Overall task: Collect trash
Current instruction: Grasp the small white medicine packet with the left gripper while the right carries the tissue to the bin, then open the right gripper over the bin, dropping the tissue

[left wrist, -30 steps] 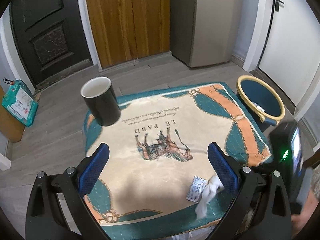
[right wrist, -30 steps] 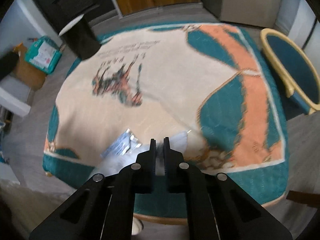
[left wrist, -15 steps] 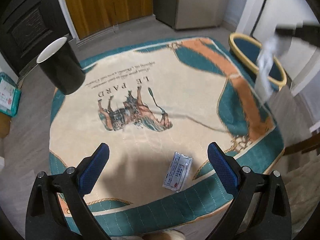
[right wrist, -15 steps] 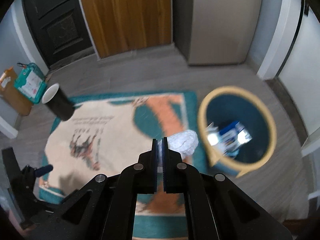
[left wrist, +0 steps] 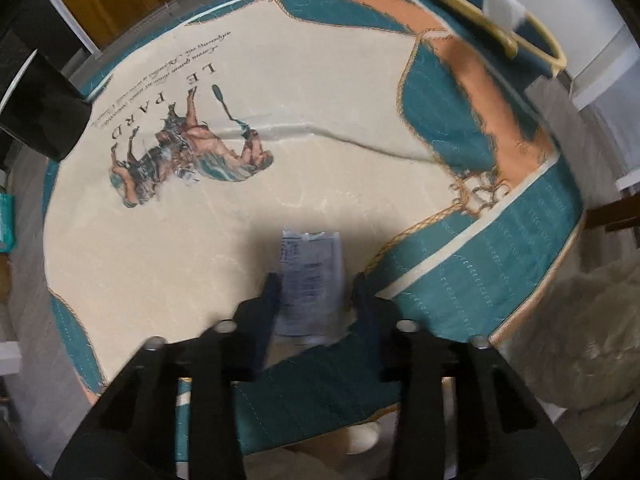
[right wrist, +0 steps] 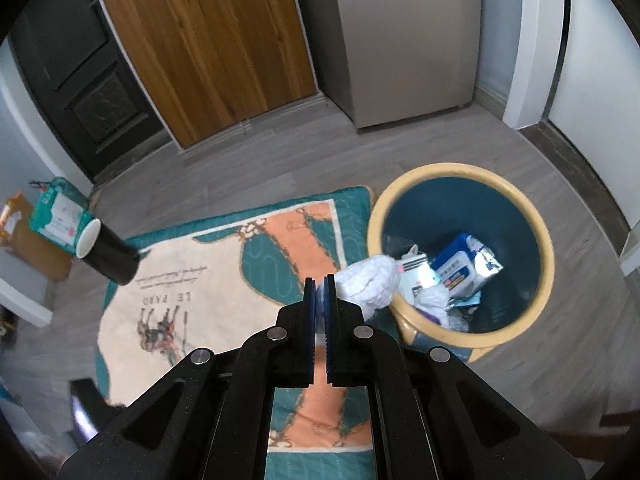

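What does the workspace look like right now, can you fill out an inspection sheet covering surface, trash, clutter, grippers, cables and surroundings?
Surface: table cloth with a horse print, creased across the middle.
Job's things: flat printed wrapper lying on the cloth; white crumpled tissue; waste bin holding packets.
Clutter: black cup at the cloth's far corner.
Grippers: left gripper closing, wrapper between its fingers; right gripper shut on the tissue beside the bin rim.
Cables: nothing seen.
Surroundings: wooden cabinet, dark door, teal package on the floor.
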### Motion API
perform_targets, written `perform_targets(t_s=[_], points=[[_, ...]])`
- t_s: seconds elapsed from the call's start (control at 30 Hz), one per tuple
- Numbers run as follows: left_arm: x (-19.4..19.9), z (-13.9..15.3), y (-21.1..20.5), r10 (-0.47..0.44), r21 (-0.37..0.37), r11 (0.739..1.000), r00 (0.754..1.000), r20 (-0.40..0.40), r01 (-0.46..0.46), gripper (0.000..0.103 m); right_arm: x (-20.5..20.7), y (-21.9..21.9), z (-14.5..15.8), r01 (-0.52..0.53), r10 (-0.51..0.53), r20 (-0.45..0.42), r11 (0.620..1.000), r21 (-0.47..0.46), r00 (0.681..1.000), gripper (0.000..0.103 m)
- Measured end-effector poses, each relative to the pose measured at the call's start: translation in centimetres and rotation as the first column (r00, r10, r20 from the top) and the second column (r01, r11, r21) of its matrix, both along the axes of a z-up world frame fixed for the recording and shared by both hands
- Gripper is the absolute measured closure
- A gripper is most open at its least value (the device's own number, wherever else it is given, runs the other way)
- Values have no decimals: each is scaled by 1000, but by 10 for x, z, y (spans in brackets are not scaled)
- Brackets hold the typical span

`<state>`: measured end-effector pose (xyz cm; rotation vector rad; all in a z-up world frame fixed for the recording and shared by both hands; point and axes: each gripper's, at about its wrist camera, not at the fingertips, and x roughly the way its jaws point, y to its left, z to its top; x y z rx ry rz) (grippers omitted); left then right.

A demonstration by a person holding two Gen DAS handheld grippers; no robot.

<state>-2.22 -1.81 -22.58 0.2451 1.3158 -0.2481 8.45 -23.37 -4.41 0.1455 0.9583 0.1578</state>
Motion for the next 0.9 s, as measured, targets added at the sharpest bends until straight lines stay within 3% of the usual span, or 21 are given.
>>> perform_targets(t_s=[0.23, 0.43, 0.9], points=[[2, 25, -1, 16, -8, 1000, 994, 112, -15, 73, -1, -3, 5, -8, 8, 11, 1000, 30, 1000, 98], [9, 64, -20, 4, -12, 1000, 971, 239, -1, 73, -1, -17, 8, 14, -15, 24, 999, 35, 1000, 98], [58, 115, -103, -112, 7, 993, 921, 373, 118, 73, 9, -110, 9, 174, -179, 55, 982, 80, 982, 98]])
